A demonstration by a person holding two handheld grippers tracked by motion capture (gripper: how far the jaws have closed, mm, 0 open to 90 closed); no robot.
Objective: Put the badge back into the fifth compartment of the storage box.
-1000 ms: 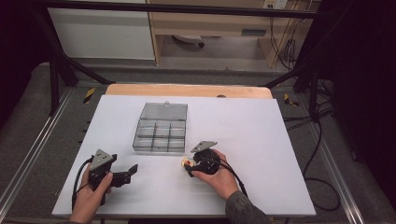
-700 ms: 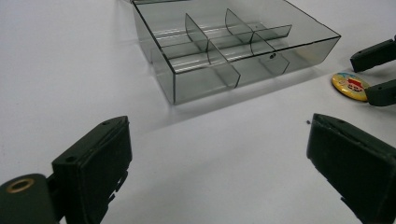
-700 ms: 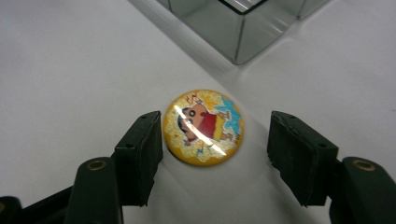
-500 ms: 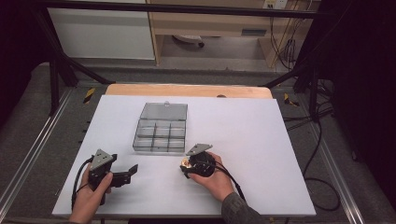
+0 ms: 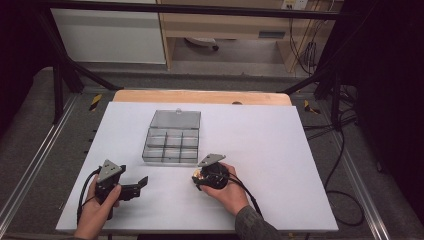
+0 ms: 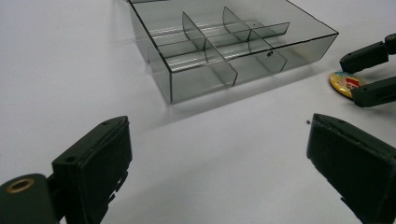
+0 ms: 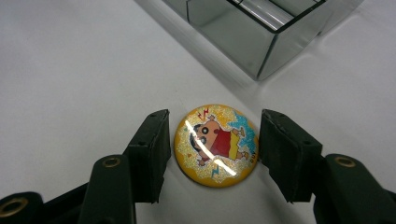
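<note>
The right gripper (image 7: 212, 149) is down on the table (image 5: 280, 150) with a round badge (image 7: 215, 144) lying flat between its jaws. The jaws have just been closing in on it. The pad on one side touches the badge's edge, but I cannot tell if both pads press on it yet. The box (image 7: 261, 32) sits just past the jaw tips, a little off to one side.

Things could go wrong here. The badge is thin, flat and shiny. If the pads only catch the top of its rounded edge, I think it could slip out or pop away when the jaws squeeze. If one pad gets there first, it could push the badge sideways along the table. If the grip is weak, the badge could drop on the way to the box.

The left gripper (image 6: 224, 177) has its jaws wide apart with nothing in them. The box (image 6: 233, 46) is in front of it.

Compared with a second ago, the right gripper has tipped and leaned in a bit to its left. The left gripper and the box are in the same spots.
</note>
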